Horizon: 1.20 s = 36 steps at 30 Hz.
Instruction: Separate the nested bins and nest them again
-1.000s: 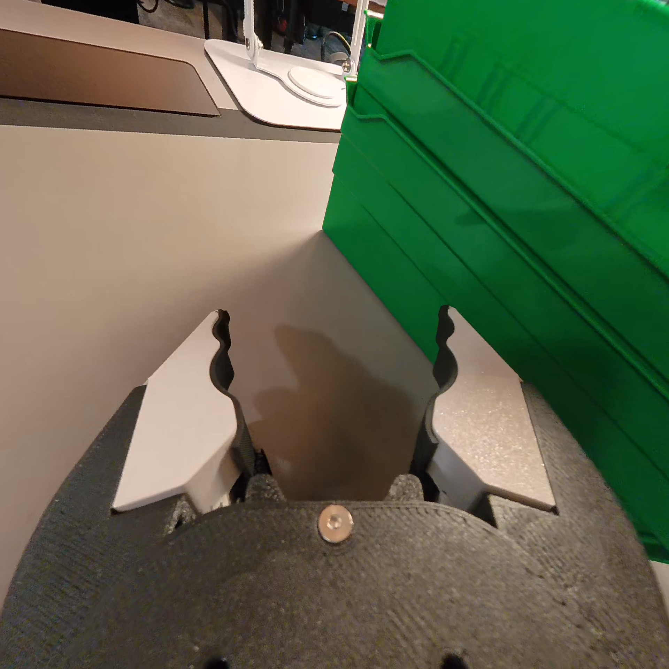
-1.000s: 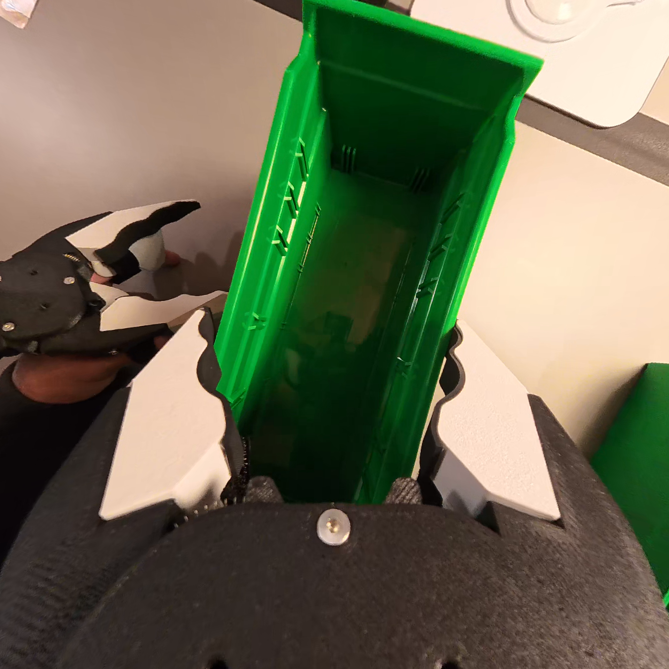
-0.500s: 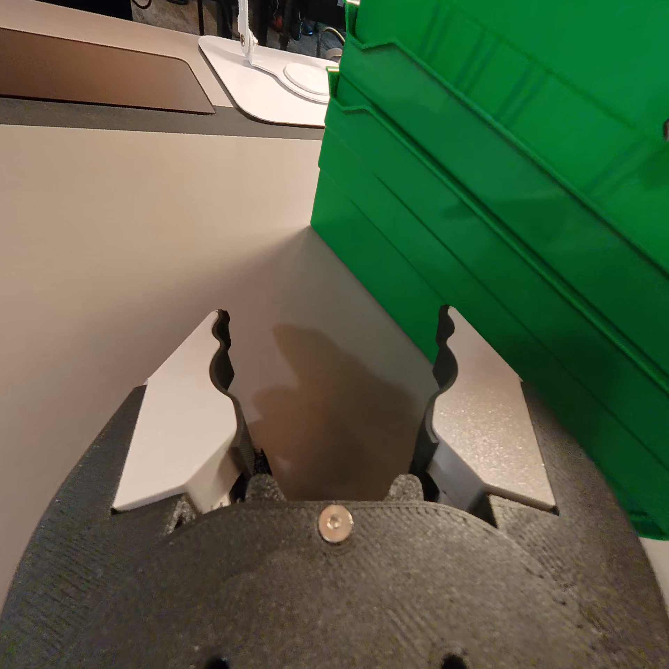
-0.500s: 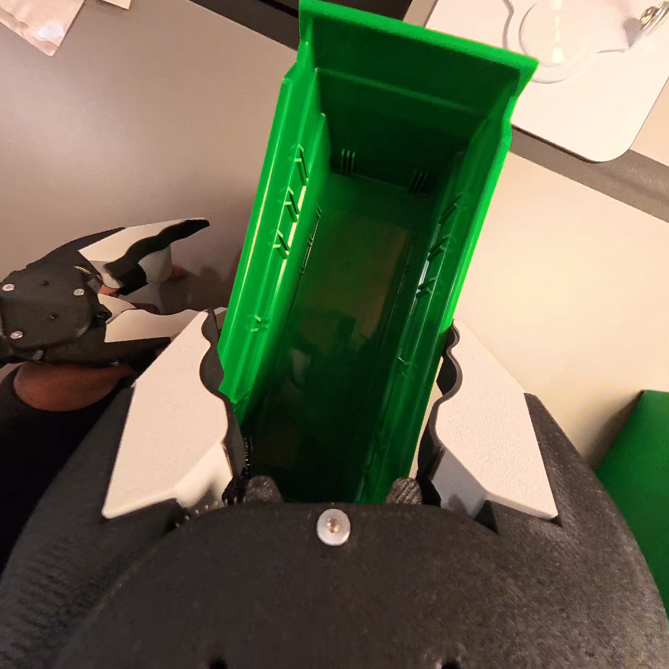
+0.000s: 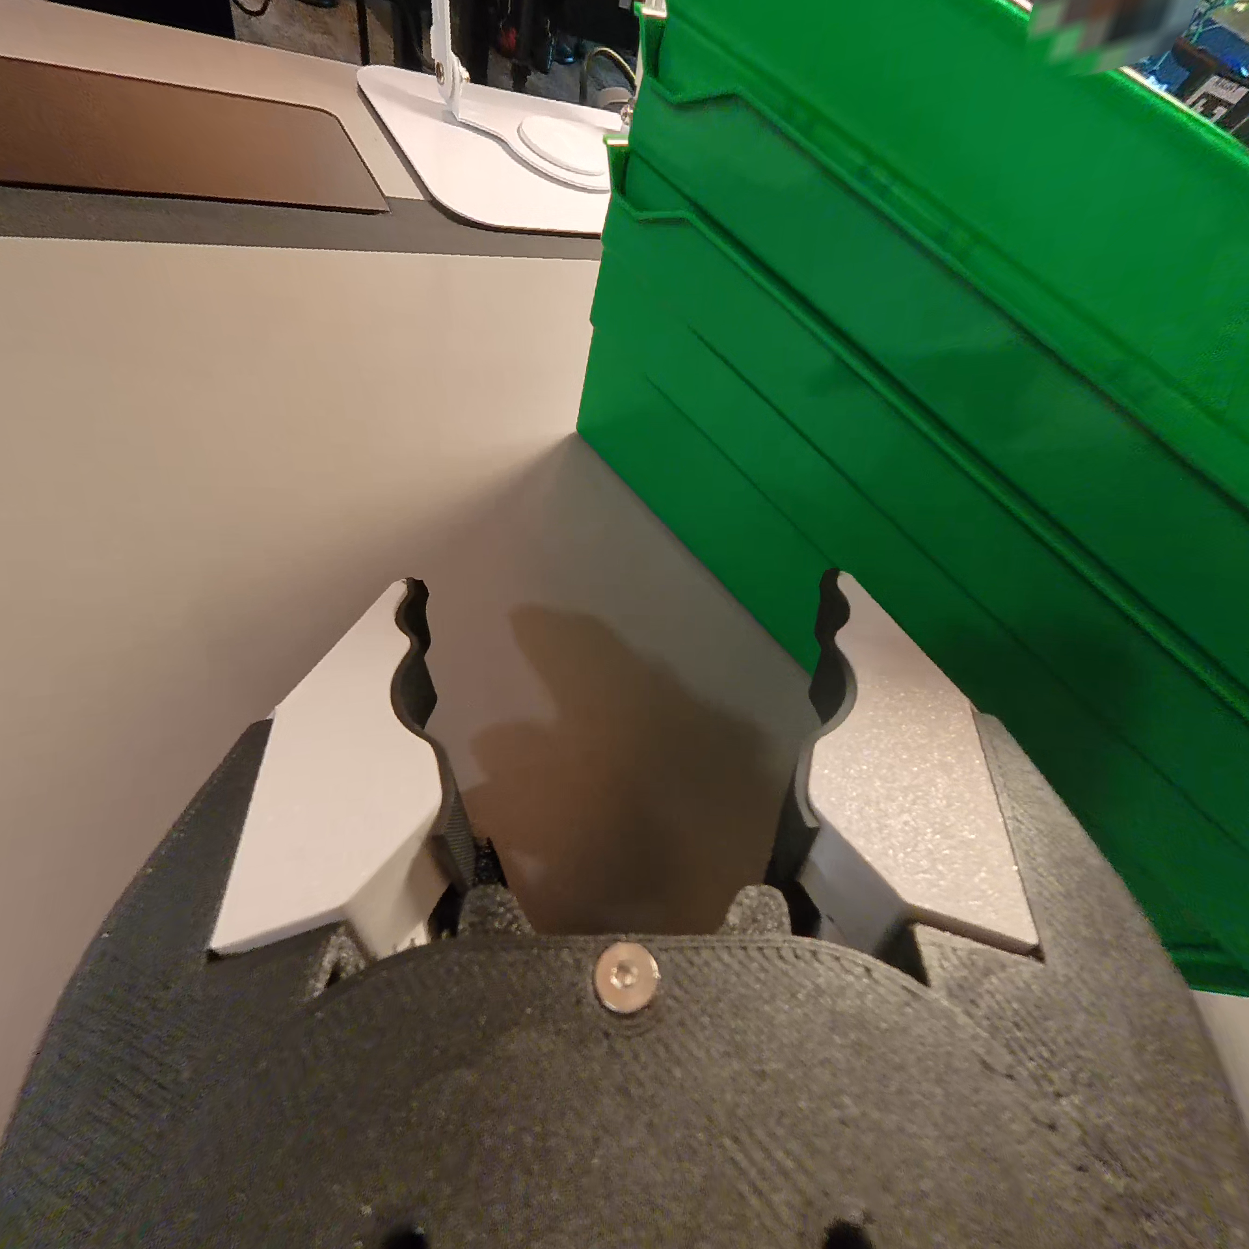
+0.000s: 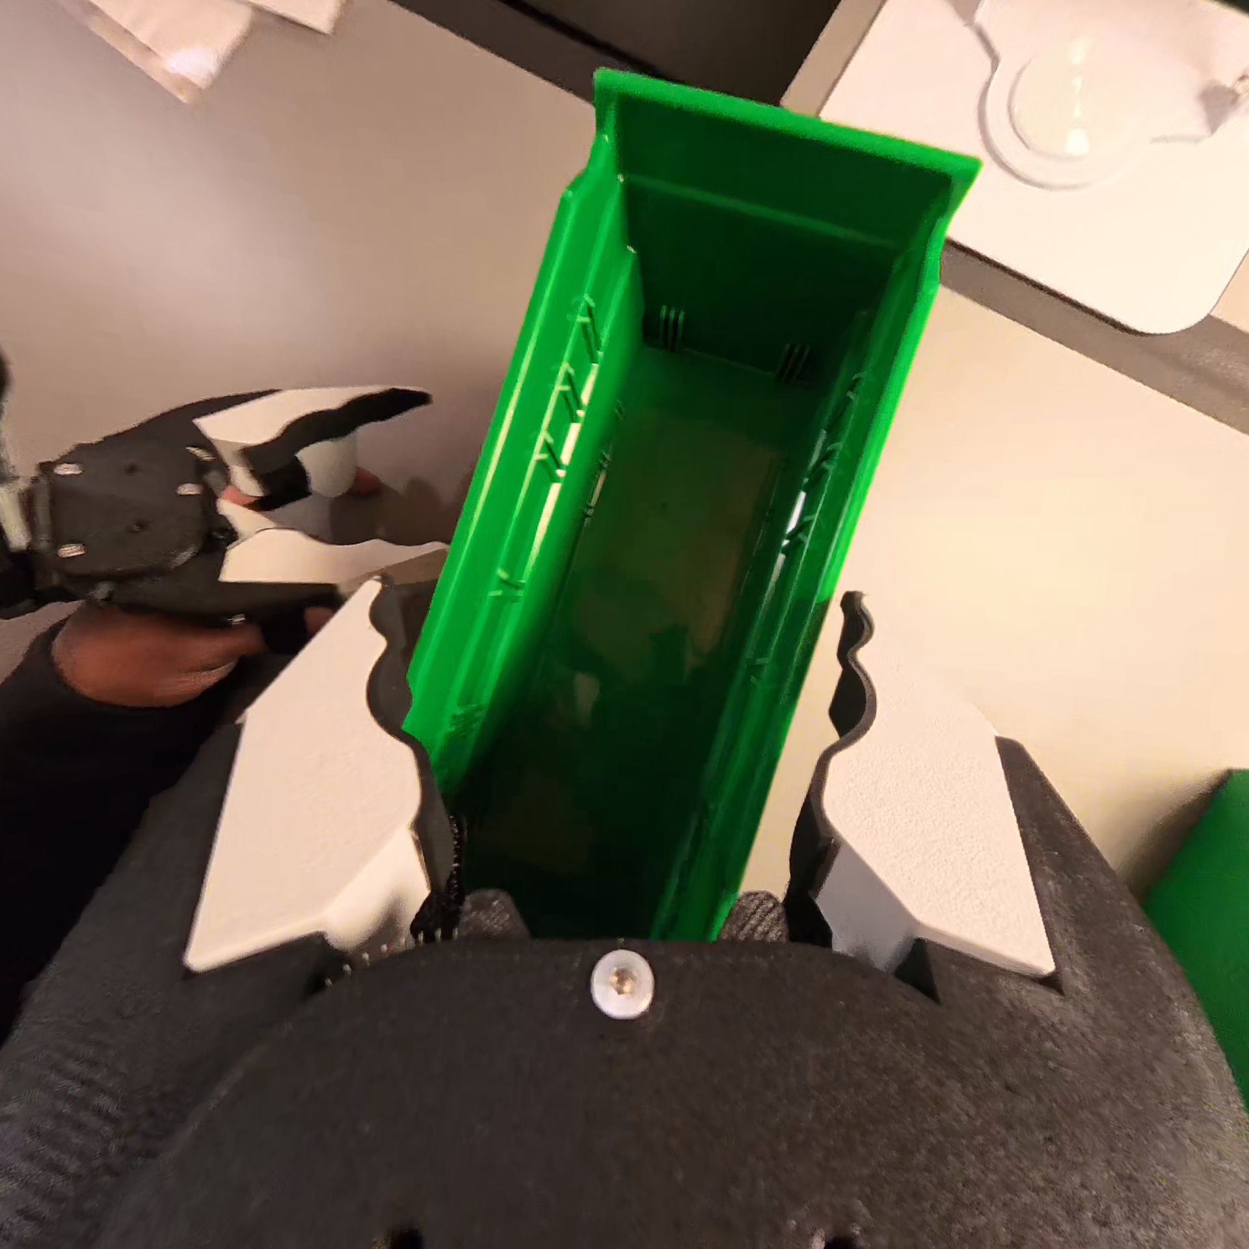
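Right gripper [image 6: 618, 598] is spread wide around a green bin [image 6: 682, 513]; the right pad [image 6: 853, 666] stands clear of the wall, so nothing is pinched. The bin's long axis runs straight ahead between the fingers. Left gripper [image 5: 622, 584] is spread and empty, with the bin stack [image 5: 878, 378] just beside its right finger.

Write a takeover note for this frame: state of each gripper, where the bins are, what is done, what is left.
Left gripper: open, empty, low over the table beside the nested bin stack.
Right gripper: jaws open astride the top green bin; a gap shows at the right pad.
Another green bin lies at far right.
Done: apparently one bin separated.
Left: cannot tell which phase this is; finish with all nested.
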### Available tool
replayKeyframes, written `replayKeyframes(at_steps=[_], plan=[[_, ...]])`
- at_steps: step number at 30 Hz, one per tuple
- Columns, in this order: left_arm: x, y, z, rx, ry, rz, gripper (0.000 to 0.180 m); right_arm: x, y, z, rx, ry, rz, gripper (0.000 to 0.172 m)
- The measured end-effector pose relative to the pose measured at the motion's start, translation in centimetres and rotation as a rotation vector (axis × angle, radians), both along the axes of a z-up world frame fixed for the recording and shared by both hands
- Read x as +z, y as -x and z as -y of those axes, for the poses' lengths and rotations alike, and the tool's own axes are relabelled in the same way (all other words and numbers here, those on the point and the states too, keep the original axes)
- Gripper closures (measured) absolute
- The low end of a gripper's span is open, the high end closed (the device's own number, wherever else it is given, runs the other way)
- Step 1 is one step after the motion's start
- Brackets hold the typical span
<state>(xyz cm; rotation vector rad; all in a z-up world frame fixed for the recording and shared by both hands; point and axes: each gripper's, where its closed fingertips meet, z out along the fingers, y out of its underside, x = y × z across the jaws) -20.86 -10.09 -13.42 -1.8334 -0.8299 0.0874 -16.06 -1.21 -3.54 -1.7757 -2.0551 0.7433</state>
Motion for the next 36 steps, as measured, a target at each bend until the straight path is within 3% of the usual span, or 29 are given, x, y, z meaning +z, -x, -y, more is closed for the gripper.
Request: replayKeyframes(at_steps=[5, 9, 14, 18, 28, 32, 36], plan=[[0.1, -0.7, -0.1, -0.035, 0.009, 0.005, 0.064, 3.6, -3.3, -0.7, 0.065, 0.084, -0.125, 0.043], [0.3, -2.8, -0.4, -0.176, 0.027, 0.028, 0.065, 4.7, -7.1, -8.1, -0.023, 0.030, -0.193, 0.042], [-0.4, -4.4, -0.3, -0.281, 0.090, 0.047, 0.065, 2.6, -12.7, -21.7, -0.248, -0.078, -0.140, 0.041], [-1.1, -4.9, -0.6, -0.308, 0.112, 0.051, 0.064, -1.3, -16.2, -27.4, -0.329, -0.085, -0.023, 0.038], [-1.3, -4.5, -0.6, -0.296, 0.110, 0.041, 0.070, -7.6, -16.4, -29.3, -0.295, -0.135, 0.175, 0.034], [-1.5, -4.6, -0.6, -0.297, 0.124, 0.030, 0.070, -8.2, -16.1, -29.0, -0.289, -0.069, 0.196, 0.036], [-1.5, -4.5, -0.6, -0.292, 0.127, 0.029, 0.070, -7.9, -16.1, -29.2, -0.279, -0.054, 0.195, 0.049]])
